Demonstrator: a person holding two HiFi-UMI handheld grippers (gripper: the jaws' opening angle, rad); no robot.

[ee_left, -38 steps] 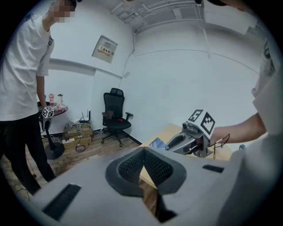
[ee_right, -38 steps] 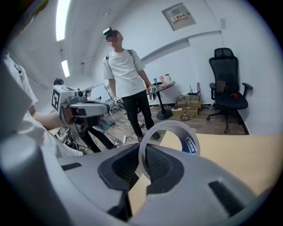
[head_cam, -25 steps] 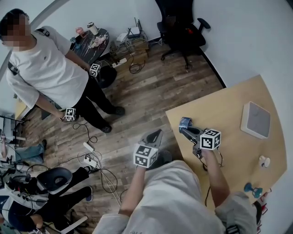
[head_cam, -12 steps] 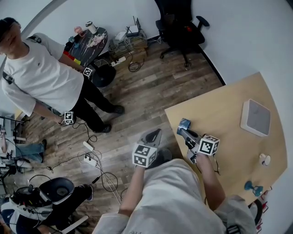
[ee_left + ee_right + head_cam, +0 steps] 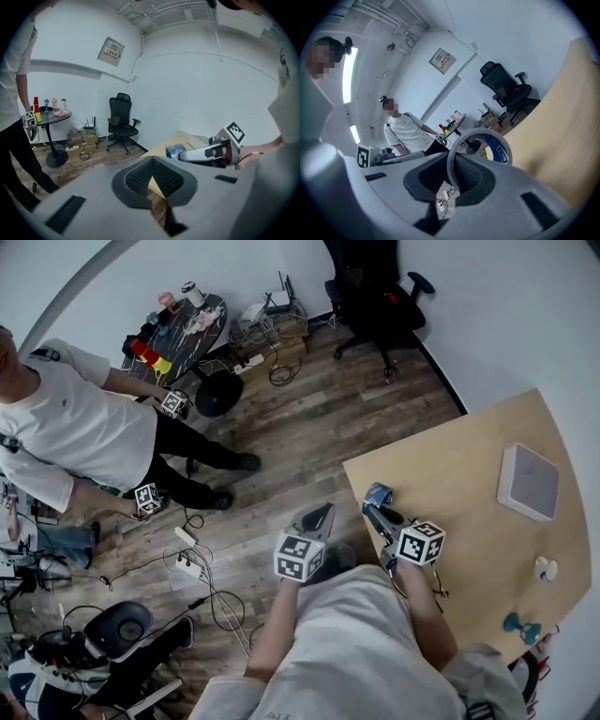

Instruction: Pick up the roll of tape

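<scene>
The roll of tape (image 5: pixel 480 145), grey with a blue printed inner ring, stands clamped by its wall between the pads of my right gripper (image 5: pixel 452 176). In the head view the tape (image 5: pixel 377 494) hangs at the near left corner of the wooden table (image 5: pixel 469 474), with the right gripper (image 5: pixel 379 510) shut on it. My left gripper (image 5: pixel 151 169) is shut with nothing in it, and it hovers over the floor left of the table (image 5: pixel 171 143). In the left gripper view the tape (image 5: pixel 174 151) and right gripper (image 5: pixel 185 155) show at the right.
A white square box (image 5: pixel 532 482), a small white object (image 5: pixel 544 568) and a blue object (image 5: pixel 520 626) lie on the table. A person in a white shirt (image 5: pixel 66 442) stands left with marker cubes. A black office chair (image 5: pixel 375 296), round side table (image 5: pixel 183 329) and floor cables (image 5: pixel 202 568) lie beyond.
My right gripper has shifted slightly towards me and turned a little, still holding the tape. The person at the left has moved further left. The left gripper stays put.
</scene>
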